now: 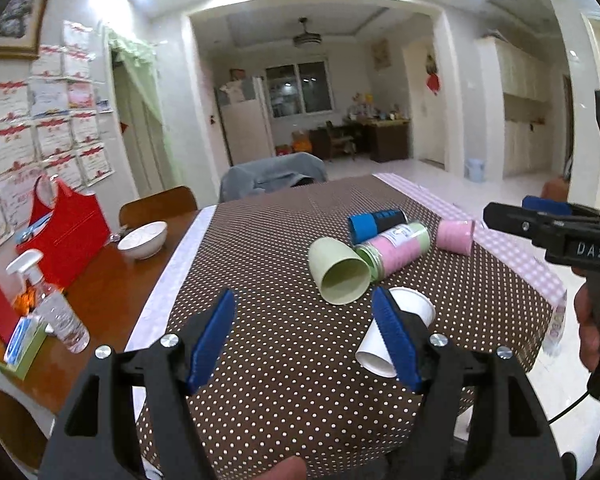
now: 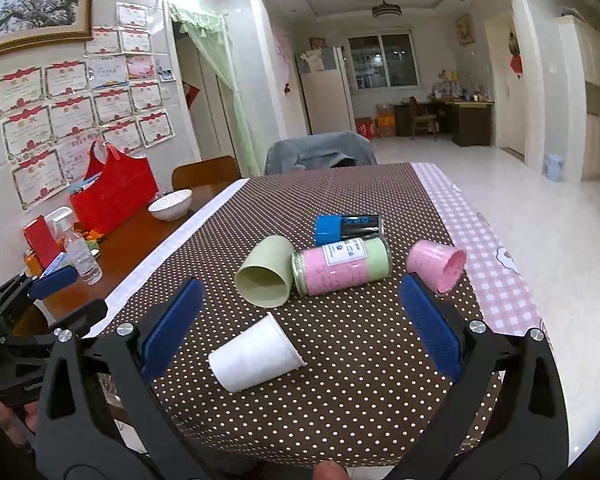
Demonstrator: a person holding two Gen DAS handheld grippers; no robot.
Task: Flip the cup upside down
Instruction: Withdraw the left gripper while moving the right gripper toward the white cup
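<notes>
Lying on its side on the dotted brown tablecloth (image 2: 340, 380), the white paper cup (image 2: 256, 354) shows nothing inside that can be made out; its long axis runs across the cloth, wide rim toward the near left and narrow base toward the right in the right wrist view. Beyond it, a green cup (image 2: 265, 276) lies tipped with its empty mouth facing the cameras, just beside a pink-and-green jar (image 2: 342, 265), a blue-capped black can (image 2: 346, 228) and a tipped pink cup (image 2: 436, 262). A white bowl (image 2: 170, 204) sits on the bare wood further left. The right gripper (image 2: 300, 324) hovers spread wide above the paper cup, gripping nothing. The left gripper (image 1: 312, 340) is likewise spread wide and empty, its right finger (image 1: 396, 340) overlapping the paper cup (image 1: 414, 308) in its own view.
</notes>
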